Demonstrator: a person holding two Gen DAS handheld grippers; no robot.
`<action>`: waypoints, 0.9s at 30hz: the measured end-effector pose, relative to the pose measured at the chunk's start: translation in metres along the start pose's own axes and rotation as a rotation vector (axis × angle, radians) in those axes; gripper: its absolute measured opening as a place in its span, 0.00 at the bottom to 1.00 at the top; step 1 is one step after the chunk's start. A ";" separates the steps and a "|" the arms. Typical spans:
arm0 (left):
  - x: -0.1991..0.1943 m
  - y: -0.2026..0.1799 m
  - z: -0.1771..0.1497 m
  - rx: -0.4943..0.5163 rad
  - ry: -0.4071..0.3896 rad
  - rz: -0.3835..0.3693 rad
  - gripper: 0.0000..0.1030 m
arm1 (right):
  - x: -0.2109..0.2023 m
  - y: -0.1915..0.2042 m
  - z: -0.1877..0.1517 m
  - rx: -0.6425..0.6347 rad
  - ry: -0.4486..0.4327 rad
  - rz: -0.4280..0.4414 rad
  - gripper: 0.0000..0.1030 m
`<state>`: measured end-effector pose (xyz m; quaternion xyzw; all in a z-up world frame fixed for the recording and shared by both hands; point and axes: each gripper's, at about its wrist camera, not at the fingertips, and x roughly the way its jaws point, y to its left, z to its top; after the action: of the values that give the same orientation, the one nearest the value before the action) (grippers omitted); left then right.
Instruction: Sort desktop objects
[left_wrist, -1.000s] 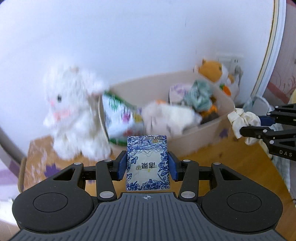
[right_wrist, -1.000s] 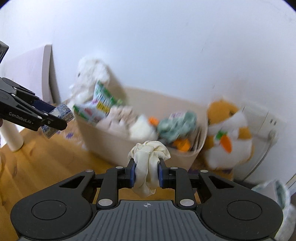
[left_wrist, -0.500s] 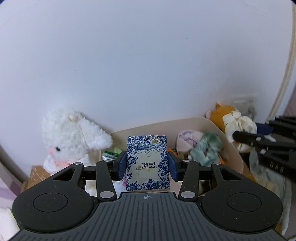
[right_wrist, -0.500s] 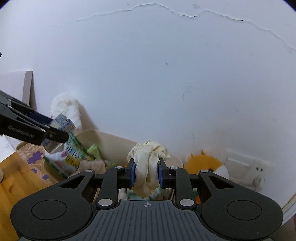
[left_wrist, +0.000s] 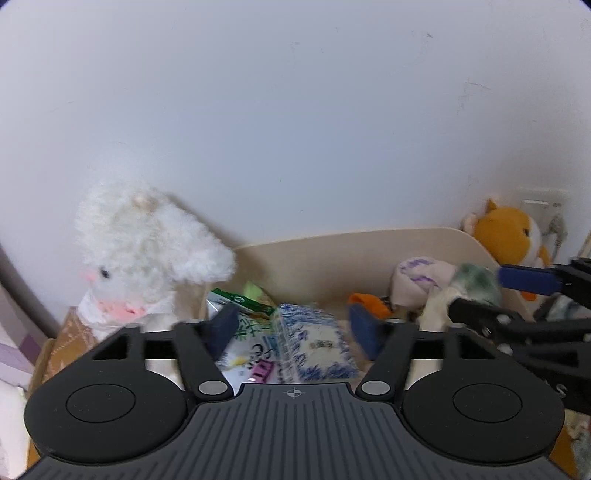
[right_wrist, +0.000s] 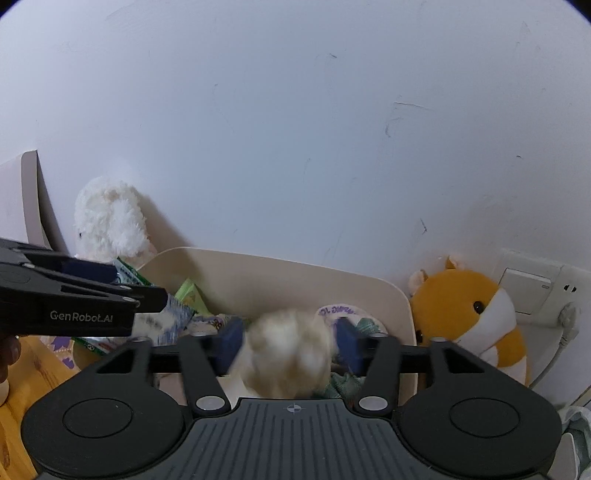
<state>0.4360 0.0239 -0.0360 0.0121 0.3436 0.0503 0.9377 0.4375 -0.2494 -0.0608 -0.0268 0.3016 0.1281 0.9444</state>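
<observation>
My left gripper (left_wrist: 293, 328) is open above the beige bin (left_wrist: 332, 254). The blue-and-white patterned packet (left_wrist: 314, 347) is blurred between the jaws, tilted, loose over the snack packets (left_wrist: 243, 332) in the bin. My right gripper (right_wrist: 290, 343) is open over the bin (right_wrist: 280, 273). The cream cloth ball (right_wrist: 288, 358) is blurred between its pads, apart from both. The right gripper shows at the right of the left wrist view (left_wrist: 517, 299). The left gripper shows at the left of the right wrist view (right_wrist: 122, 291).
A white plush lamb (left_wrist: 144, 254) stands left of the bin, on a cardboard box (left_wrist: 62, 347). An orange plush hamster (right_wrist: 469, 317) sits right of the bin by a wall socket (right_wrist: 535, 291). The bin holds rolled cloths (left_wrist: 424, 280) and an orange item (left_wrist: 365, 302). A white wall is behind.
Both grippers have opened over the bin. The packet has left the left jaws and tilts downward. The cloth ball has come free of the right pads.
</observation>
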 end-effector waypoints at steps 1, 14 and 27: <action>0.000 0.002 -0.001 -0.007 -0.007 0.007 0.76 | -0.001 0.001 -0.001 -0.010 -0.003 0.000 0.71; -0.026 0.025 -0.009 -0.040 0.069 -0.020 0.77 | -0.029 -0.005 -0.013 0.120 0.034 0.000 1.00; -0.100 0.045 -0.041 -0.037 0.094 -0.018 0.77 | -0.093 0.033 -0.034 0.081 0.117 -0.076 1.00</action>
<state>0.3298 0.0583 -0.0008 -0.0108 0.3864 0.0486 0.9210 0.3367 -0.2425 -0.0338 -0.0073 0.3599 0.0781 0.9297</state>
